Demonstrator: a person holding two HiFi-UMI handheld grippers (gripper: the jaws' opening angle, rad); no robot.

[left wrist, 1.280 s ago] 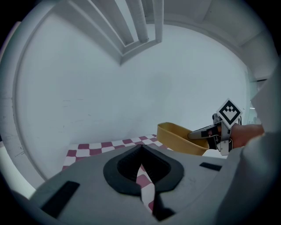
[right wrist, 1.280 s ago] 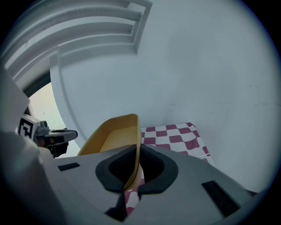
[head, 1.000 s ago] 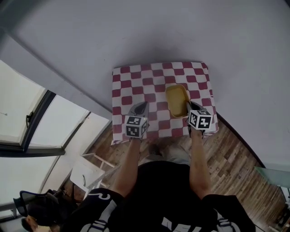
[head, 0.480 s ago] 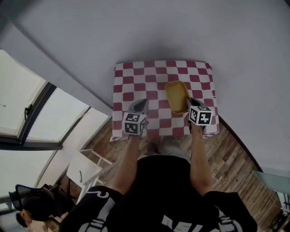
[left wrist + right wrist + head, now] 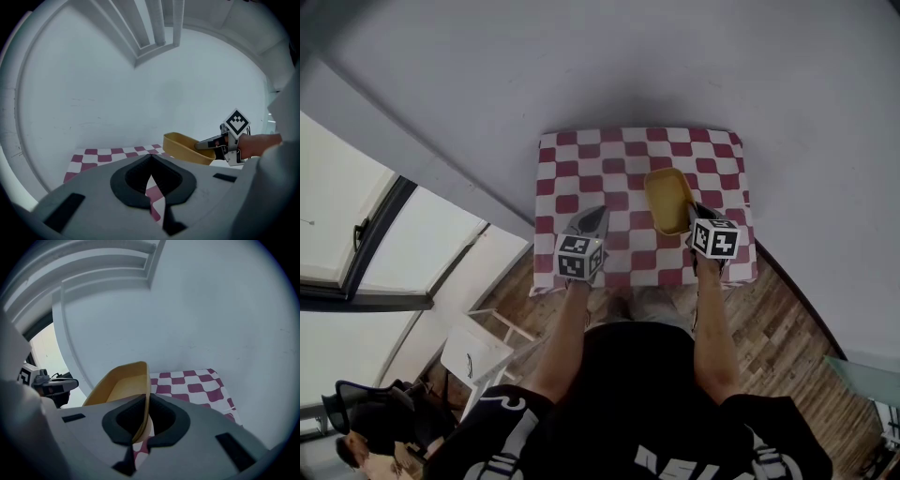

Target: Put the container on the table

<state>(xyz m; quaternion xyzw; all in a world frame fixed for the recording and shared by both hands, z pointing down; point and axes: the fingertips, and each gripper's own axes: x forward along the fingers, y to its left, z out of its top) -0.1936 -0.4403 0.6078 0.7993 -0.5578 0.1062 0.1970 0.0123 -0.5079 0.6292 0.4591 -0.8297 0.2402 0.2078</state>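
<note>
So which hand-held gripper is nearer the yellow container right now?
Right. The right hand-held gripper is clamped on the yellow container's rim. The left hand-held gripper is shut and empty, off to the container's left over the checkered tablecloth, not touching it.

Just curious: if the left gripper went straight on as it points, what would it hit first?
Probably the checkered tablecloth: the left gripper tilts down toward it. The yellow container is off to its right.

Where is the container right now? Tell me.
In the head view, the container is over the right half of the checkered table, its near-right rim pinched in the right gripper; the left gripper is to its left.
</note>
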